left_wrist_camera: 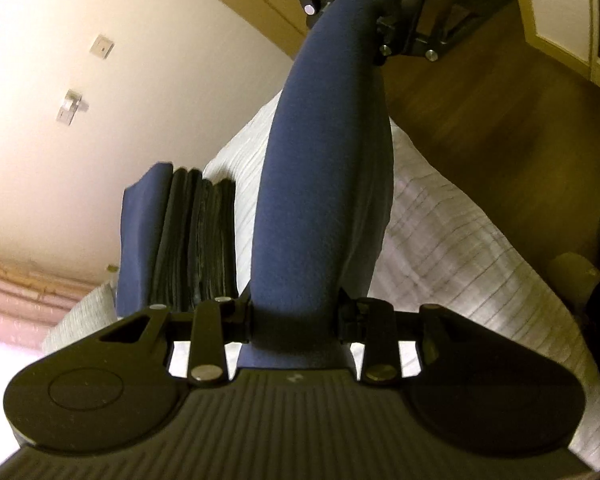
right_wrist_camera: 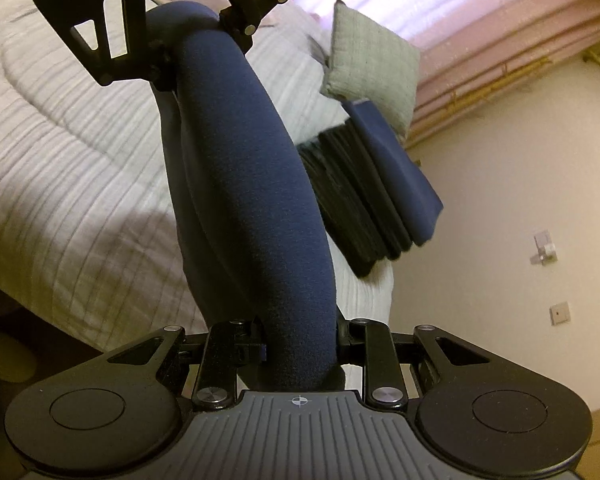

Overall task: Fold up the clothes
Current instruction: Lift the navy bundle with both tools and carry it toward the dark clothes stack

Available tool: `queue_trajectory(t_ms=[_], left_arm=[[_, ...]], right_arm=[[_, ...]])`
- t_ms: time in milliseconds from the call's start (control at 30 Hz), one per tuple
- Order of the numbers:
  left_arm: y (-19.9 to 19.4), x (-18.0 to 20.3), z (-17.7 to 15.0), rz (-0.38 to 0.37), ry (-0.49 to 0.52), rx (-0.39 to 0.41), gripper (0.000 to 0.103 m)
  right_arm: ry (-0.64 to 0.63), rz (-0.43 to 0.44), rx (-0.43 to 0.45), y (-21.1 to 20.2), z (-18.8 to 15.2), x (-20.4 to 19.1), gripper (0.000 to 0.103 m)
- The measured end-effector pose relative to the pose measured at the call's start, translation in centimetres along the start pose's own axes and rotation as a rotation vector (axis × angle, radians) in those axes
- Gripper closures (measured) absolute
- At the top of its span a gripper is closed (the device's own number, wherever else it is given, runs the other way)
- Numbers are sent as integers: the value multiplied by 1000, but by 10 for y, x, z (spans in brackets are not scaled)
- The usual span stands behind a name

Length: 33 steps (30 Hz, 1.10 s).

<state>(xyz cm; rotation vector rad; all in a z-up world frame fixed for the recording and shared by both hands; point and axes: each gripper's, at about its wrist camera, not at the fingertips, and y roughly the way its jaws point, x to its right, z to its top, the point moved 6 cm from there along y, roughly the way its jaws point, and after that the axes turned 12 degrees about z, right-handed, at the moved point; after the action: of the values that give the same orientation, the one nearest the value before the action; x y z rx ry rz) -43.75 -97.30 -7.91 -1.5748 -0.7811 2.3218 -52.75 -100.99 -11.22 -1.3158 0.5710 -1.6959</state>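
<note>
**Op:** Garment (left_wrist_camera: pixel 324 184), navy, is strung between both of my grippers. In the left wrist view it runs from the bottom centre, where the left gripper (left_wrist_camera: pixel 296 320) is clamped on it, up to the top of the frame, where the right gripper (left_wrist_camera: pixel 396 36) bites the other end.

**Second:** And the long axis?

**Op:** Straight along the line from one gripper to the other, a rolled or doubled band held above the bed (left_wrist_camera: pixel 460 240). Neither hand is nearer; each has an end.

**Second:** Where would it go?

**Op:** My guess is the stack (left_wrist_camera: pixel 180 240), lower left of the band in that view. In the right wrist view the right gripper (right_wrist_camera: pixel 300 344) is closed on the cloth at bottom centre, and the stack (right_wrist_camera: pixel 364 196) sits right of centre, below the pillow (right_wrist_camera: pixel 372 64).
</note>
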Motion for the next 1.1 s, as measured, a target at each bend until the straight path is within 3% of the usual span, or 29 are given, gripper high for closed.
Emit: queue_trajectory(t_ms=[300, 567, 800, 1100], left_arm=[[20, -14, 11, -9, 50, 116, 72], [42, -28, 22, -17, 56, 138, 72], [80, -41, 42, -1, 26, 70, 72], [127, -54, 85, 19, -107, -125, 72]], right_arm=[[81, -52, -83, 1, 0, 18, 78], [87, -60, -99, 11, -5, 47, 78], [44, -18, -43, 35, -24, 87, 78], [-97, 91, 78, 69, -56, 155, 78]])
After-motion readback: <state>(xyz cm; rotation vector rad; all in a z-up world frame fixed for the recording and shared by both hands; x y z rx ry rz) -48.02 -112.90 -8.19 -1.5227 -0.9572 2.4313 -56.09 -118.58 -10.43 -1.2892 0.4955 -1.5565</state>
